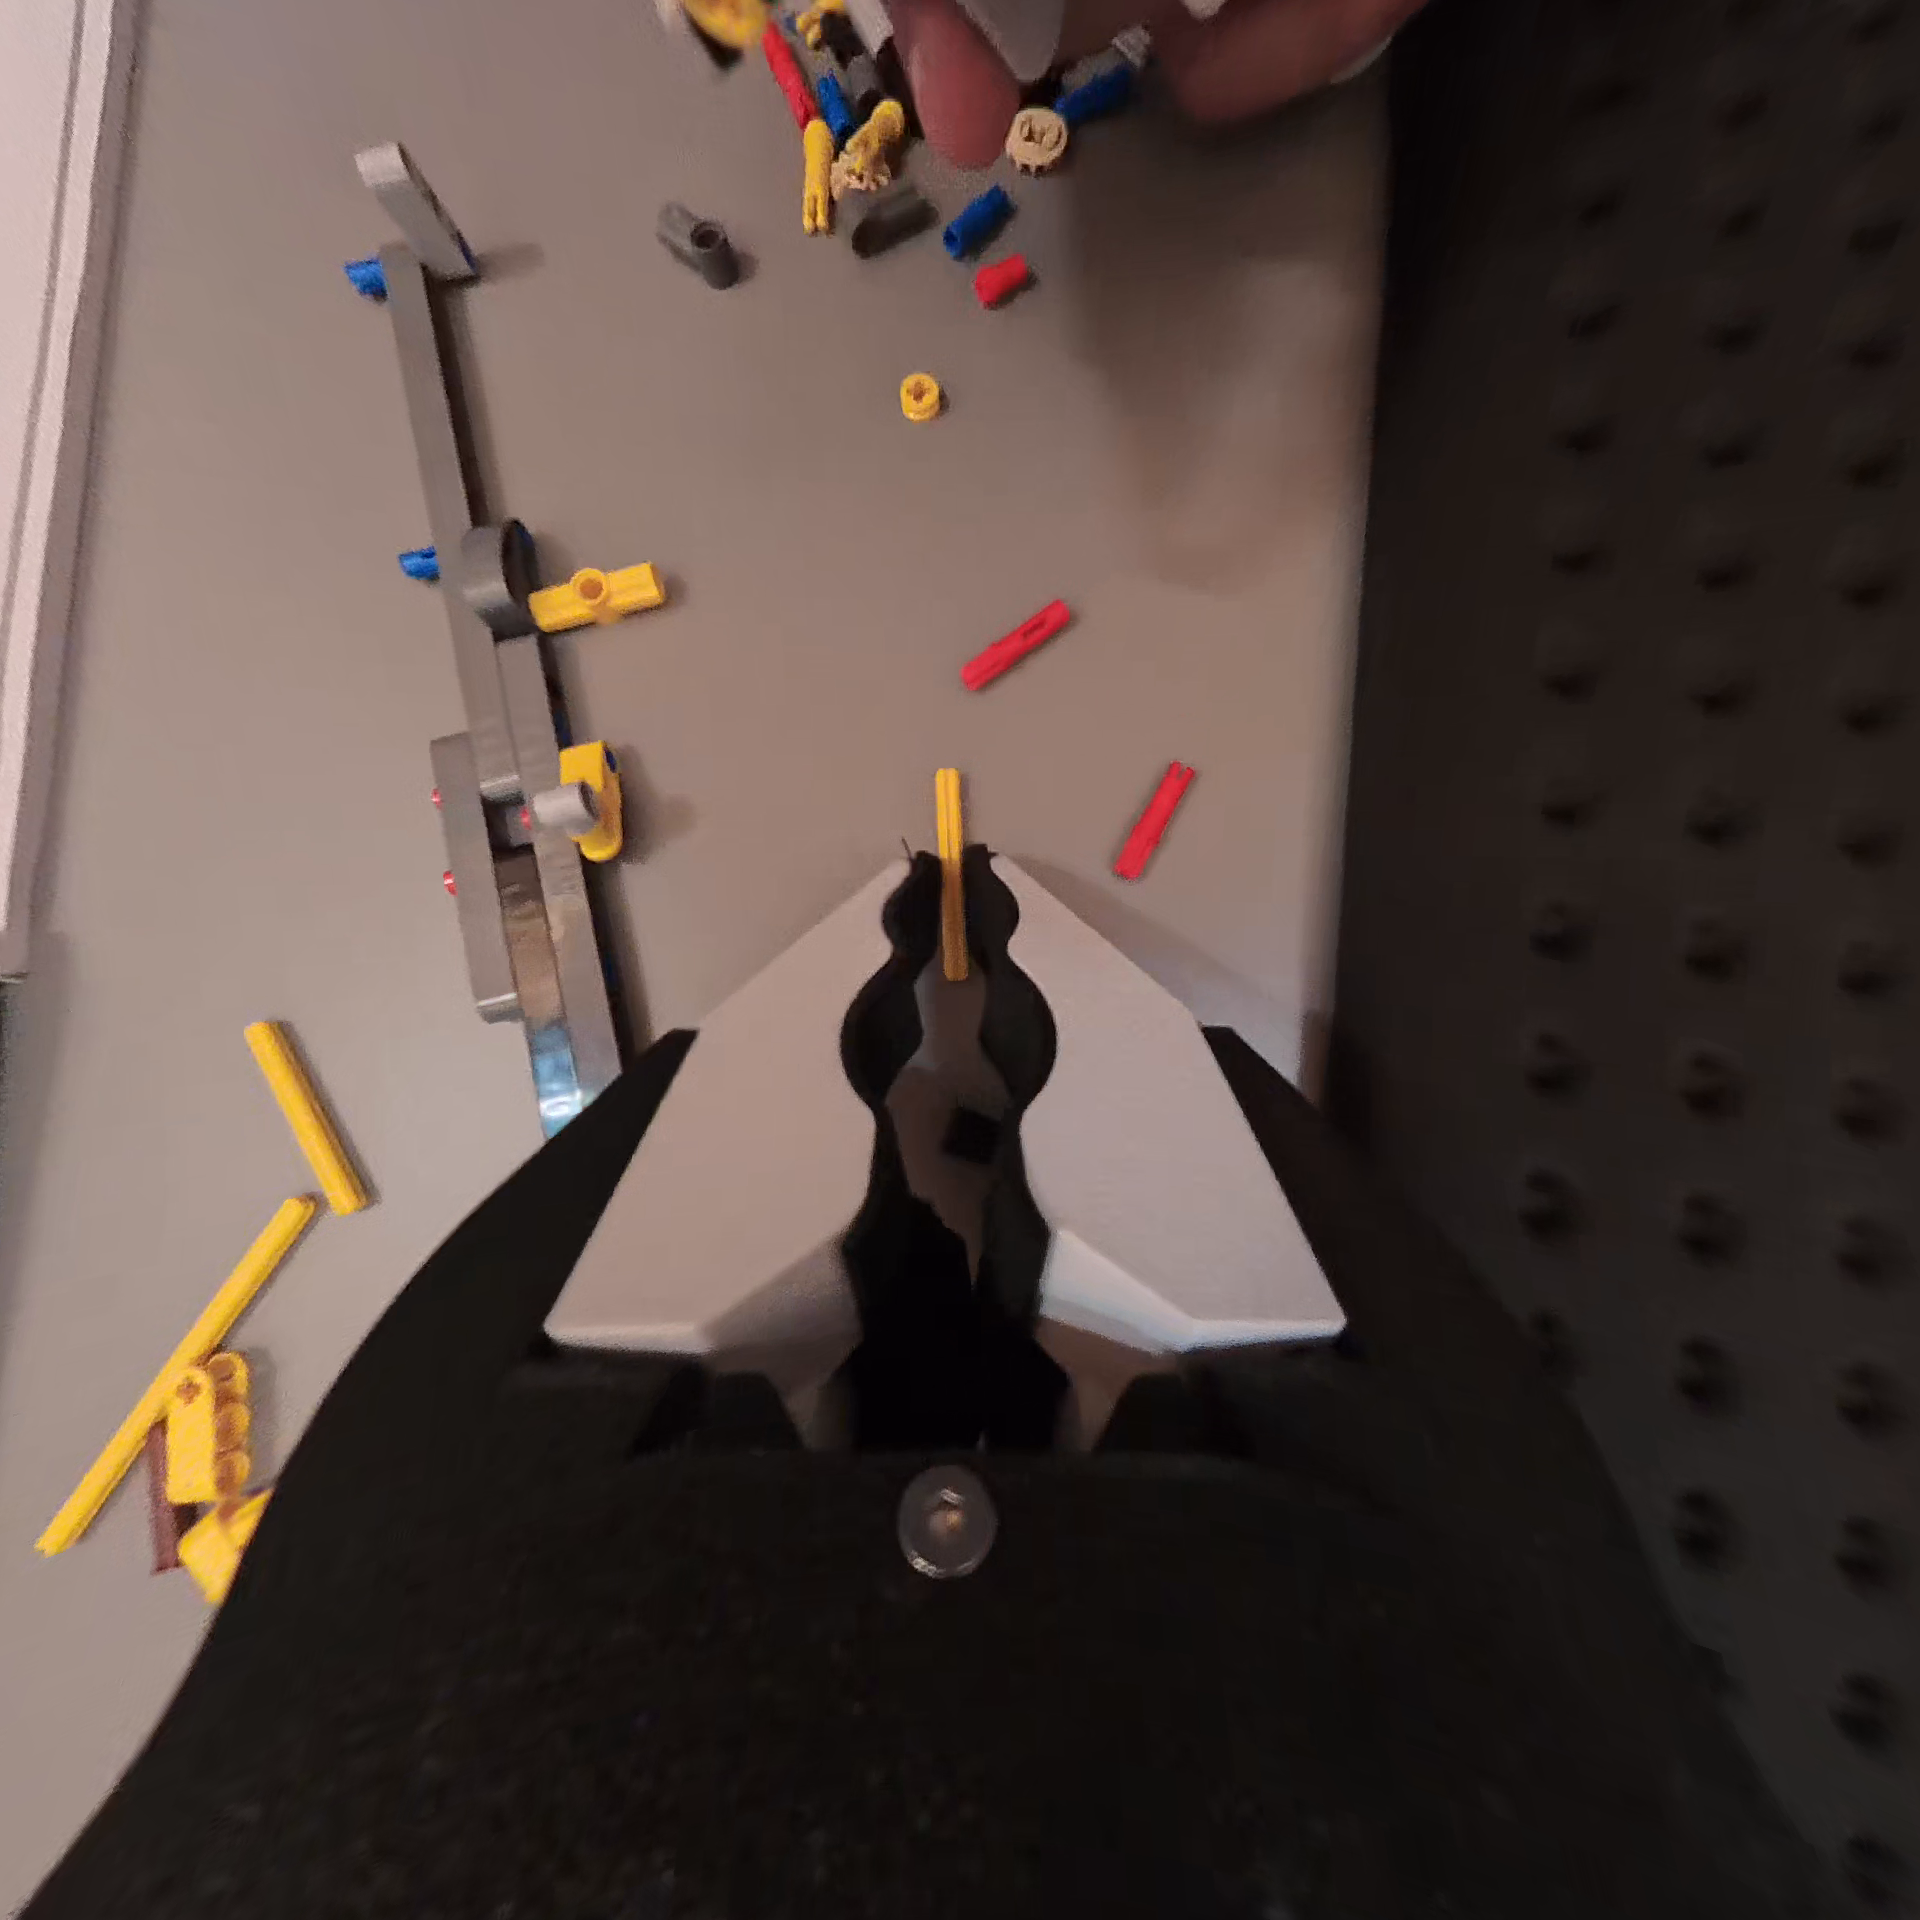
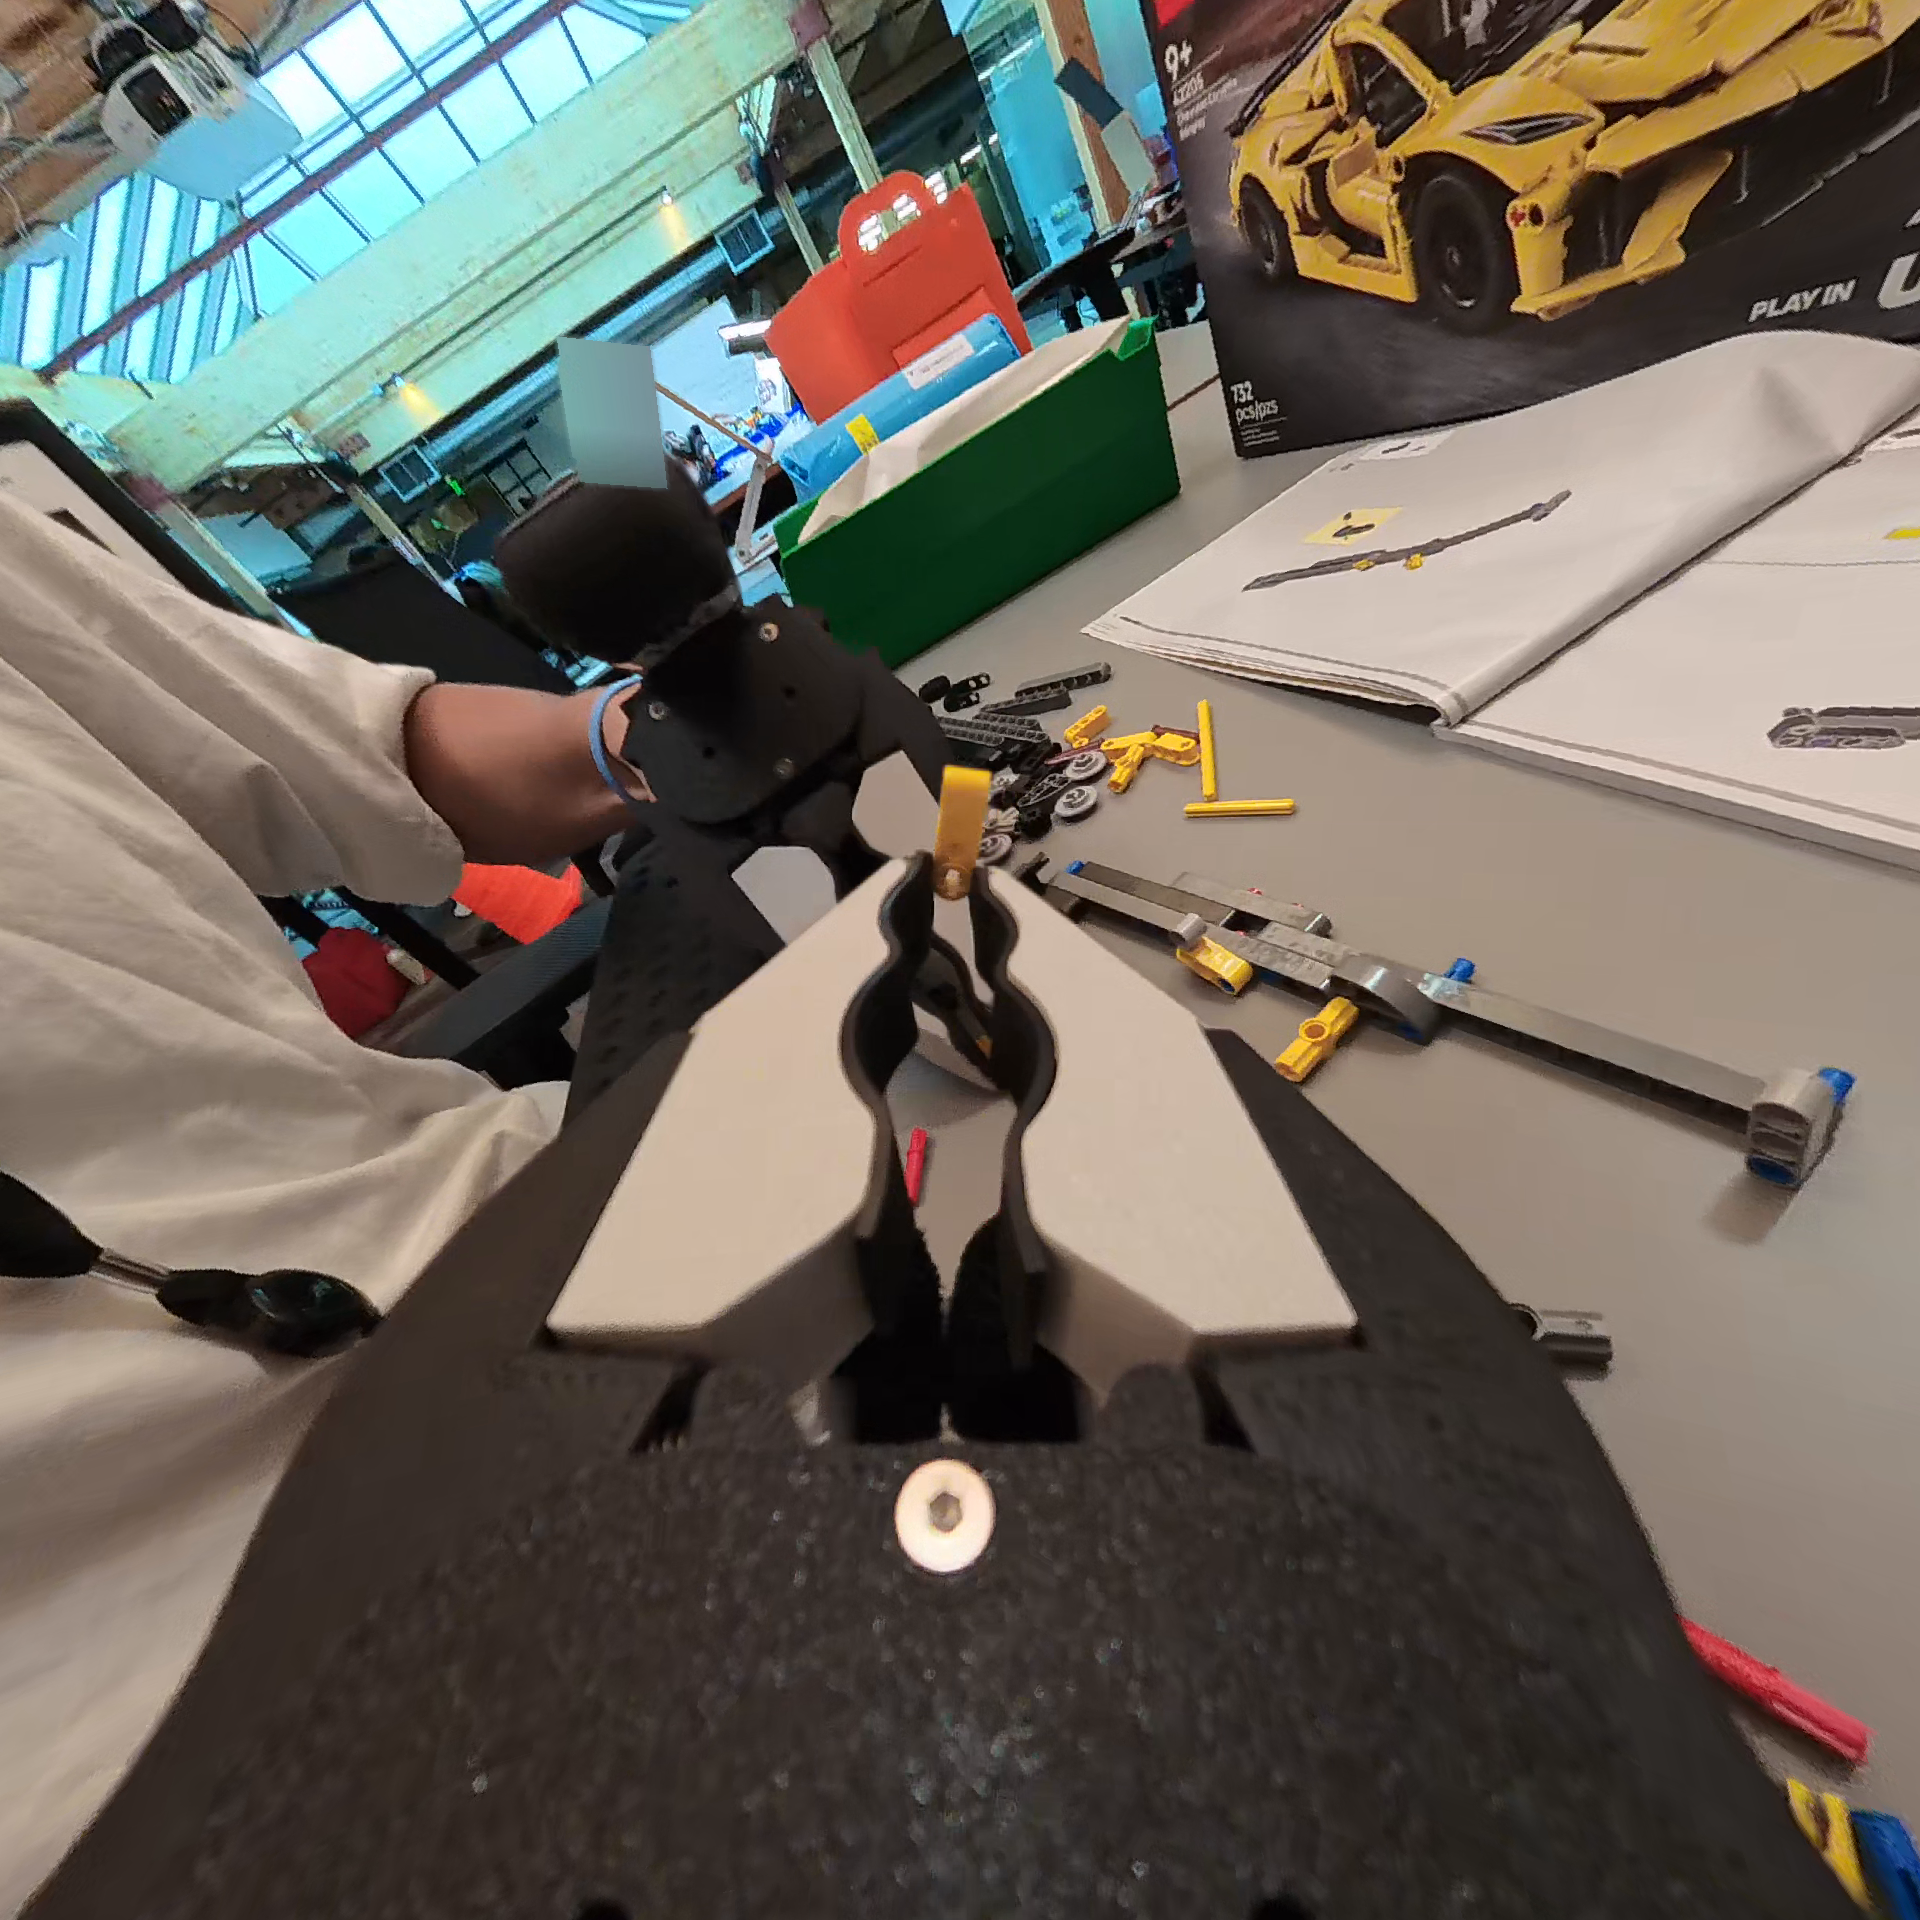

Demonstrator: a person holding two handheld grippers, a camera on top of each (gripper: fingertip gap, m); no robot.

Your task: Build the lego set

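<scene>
1. The left tongs [image 1: 949, 868] are closed on a thin yellow axle [image 1: 949, 831], which sticks out past the tips and points forward over the grey bench [image 1: 779, 468].
2. The right tongs [image 2: 951, 868] are closed on a small yellow connector [image 2: 958, 821], pinched at its lower end so that the piece stands upright above the tips.
3. The partly built grey beam assembly [image 1: 488, 665] lies on the bench to the left of the left tongs in the left wrist view; blue pins and yellow connectors are fitted along it.
4. Two red pins [image 1: 1015, 644] lie loose just ahead of the left tongs, and a small yellow bush [image 1: 921, 397] lies farther on.
5. A heap of mixed loose pieces [image 1: 862, 135] sits at the far end, where a person's fingers [image 1: 961, 94] reach in.
6. In the right wrist view, the open instruction booklet [image 2: 1507, 582] and the set's box [image 2: 1558, 208] are beyond the assembly, with a green bin [image 2: 987, 520] behind.
</scene>
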